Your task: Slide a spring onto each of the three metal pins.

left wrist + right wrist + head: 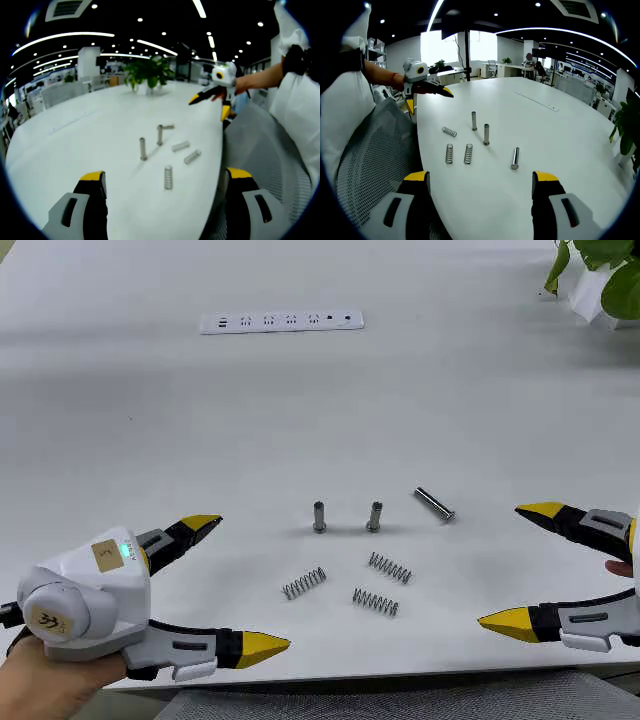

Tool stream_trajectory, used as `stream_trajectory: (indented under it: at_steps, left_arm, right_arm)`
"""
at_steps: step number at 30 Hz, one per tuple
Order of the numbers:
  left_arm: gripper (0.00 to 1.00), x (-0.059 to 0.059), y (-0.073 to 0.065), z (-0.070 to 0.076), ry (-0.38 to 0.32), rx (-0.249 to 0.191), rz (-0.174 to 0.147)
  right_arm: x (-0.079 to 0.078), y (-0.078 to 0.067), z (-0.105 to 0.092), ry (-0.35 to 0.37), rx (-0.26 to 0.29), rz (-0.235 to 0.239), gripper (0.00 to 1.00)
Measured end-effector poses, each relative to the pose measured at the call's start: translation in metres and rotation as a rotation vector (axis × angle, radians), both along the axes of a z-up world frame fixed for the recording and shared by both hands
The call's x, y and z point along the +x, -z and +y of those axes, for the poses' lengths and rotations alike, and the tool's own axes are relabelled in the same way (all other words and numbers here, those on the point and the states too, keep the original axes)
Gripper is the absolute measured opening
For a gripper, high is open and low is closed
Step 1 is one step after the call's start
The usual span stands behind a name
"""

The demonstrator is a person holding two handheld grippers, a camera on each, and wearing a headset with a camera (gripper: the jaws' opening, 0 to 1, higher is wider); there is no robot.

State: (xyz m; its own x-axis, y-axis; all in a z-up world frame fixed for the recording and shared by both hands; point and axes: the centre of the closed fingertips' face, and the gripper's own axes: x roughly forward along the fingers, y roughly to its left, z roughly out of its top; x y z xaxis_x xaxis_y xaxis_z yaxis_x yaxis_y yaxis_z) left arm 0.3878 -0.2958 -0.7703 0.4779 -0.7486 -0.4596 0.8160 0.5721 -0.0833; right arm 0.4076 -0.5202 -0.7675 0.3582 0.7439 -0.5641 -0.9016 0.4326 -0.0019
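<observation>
3 pins [375, 517] on white table [300, 420], power strip [281, 321], plant [600, 270], office [495, 50]

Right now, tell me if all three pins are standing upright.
No: in the head view the left pin and middle pin stand upright, but the right pin lies on its side.

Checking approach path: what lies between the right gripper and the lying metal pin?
Only bare white tabletop, from the right gripper to the lying silver metal pin, in the head view.
</observation>
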Motion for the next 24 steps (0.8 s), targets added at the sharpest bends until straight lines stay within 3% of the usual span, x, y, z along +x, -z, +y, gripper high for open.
stream_trajectory:
  at_steps: [24]
  left_arm:
    - [1.00,0.0005,0.0001,-0.0015,0.004,-0.007,0.005]
  right_arm:
    - [0.0034,-0.0052,0.0019,0.008,0.008,-0.004,0.84]
